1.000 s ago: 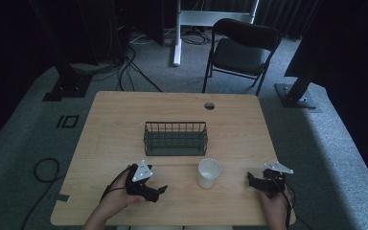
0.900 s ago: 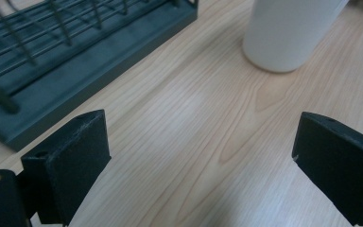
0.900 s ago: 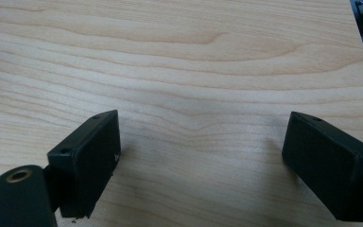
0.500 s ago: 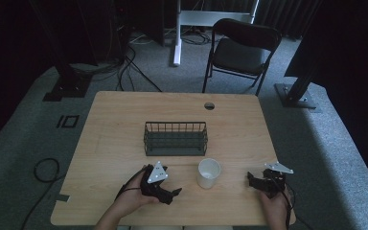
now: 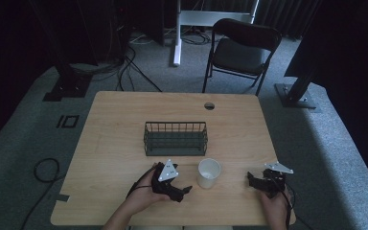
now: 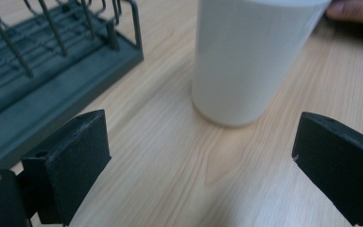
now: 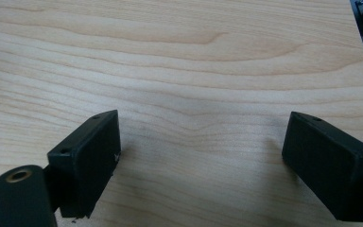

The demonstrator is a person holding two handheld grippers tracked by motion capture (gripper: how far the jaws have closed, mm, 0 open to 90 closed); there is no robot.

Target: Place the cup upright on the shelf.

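A white paper cup (image 5: 209,171) stands upright near the table's front edge, just in front of a dark wire basket (image 5: 175,139). My left gripper (image 5: 184,191) lies low on the table a little to the cup's left, pointing at it. In the left gripper view the cup (image 6: 250,56) stands just beyond the open jaws of my left gripper (image 6: 198,161), with nothing between them. My right gripper (image 5: 252,181) rests to the cup's right near the front right corner. In its own view my right gripper (image 7: 201,156) is open over bare wood.
The wooden table (image 5: 124,115) has a round cable hole (image 5: 209,106) at its back. The basket (image 6: 52,61) is close on the left in the left gripper view, and a fingertip (image 6: 357,12) shows beyond the cup. A black folding chair (image 5: 242,50) stands behind the table.
My left gripper has slid to the right along the table's front, closer to the cup. The right gripper, cup and basket have stayed in place.
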